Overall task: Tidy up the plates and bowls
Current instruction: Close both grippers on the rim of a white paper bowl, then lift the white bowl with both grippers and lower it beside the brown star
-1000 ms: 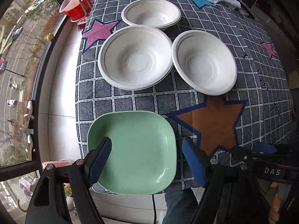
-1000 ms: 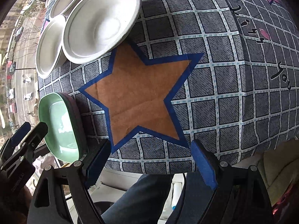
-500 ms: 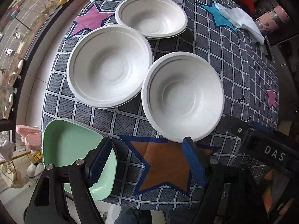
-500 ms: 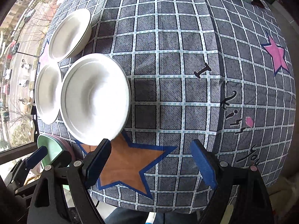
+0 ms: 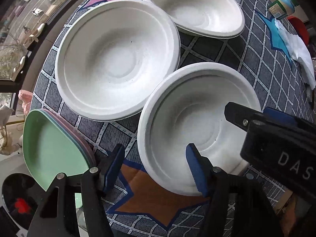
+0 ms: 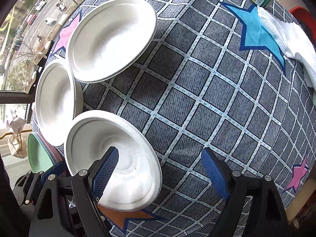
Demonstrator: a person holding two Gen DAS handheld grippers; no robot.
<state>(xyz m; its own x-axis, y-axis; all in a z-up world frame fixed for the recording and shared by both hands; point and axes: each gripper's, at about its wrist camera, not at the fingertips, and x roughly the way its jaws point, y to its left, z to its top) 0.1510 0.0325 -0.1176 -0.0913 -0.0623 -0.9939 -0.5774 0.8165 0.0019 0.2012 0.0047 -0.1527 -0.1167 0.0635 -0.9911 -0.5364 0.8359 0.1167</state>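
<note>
The nearest white bowl [image 6: 112,158] sits on the checked cloth [image 6: 197,98] just beyond the orange star [image 5: 158,199], with both grippers around its rim. The right gripper [image 6: 160,175] is spread, its left finger [image 6: 104,169] inside the bowl and the other outside on the cloth. The left gripper [image 5: 156,167], also spread, straddles the rim nearest the star. Whether either finger touches the bowl is unclear. Left of the star, the green plate stack [image 5: 53,148] is partly hidden.
</note>
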